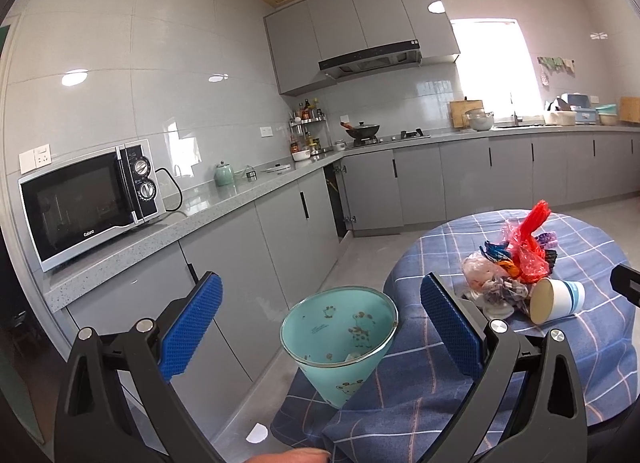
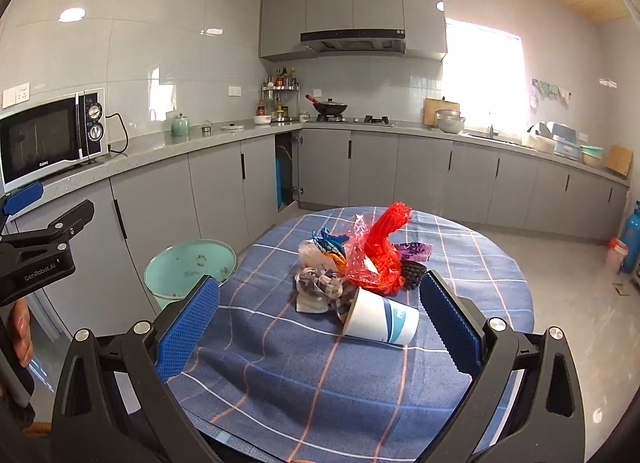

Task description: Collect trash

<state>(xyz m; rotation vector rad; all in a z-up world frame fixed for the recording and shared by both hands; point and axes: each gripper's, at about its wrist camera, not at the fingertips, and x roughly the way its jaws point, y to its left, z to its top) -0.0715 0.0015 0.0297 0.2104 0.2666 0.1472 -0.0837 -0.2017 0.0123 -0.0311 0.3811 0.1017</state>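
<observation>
Trash [image 2: 352,263] lies heaped near the middle of a round table [image 2: 280,375] covered in a blue checked cloth. The heap holds a red plastic bag [image 2: 380,255], crumpled wrappers and a grey rag [image 2: 316,283]. A white paper cup [image 2: 380,321] lies on its side at the heap's 6 o'clock edge, touching it, mouth toward the rag. A teal bin [image 1: 340,337] stands on the floor just beside the table, at its 9 o'clock side; a few scraps show inside. The left claw [image 1: 320,327] hangs above the bin, spread wide, holding nothing. The right claw [image 2: 320,327] hovers over the near part of the table, also spread wide and empty, the cup lying between its blue pads [image 2: 188,331] but touching neither. Grey kitchen cabinets and a microwave [image 1: 88,203] line the wall at 10 o'clock.
</observation>
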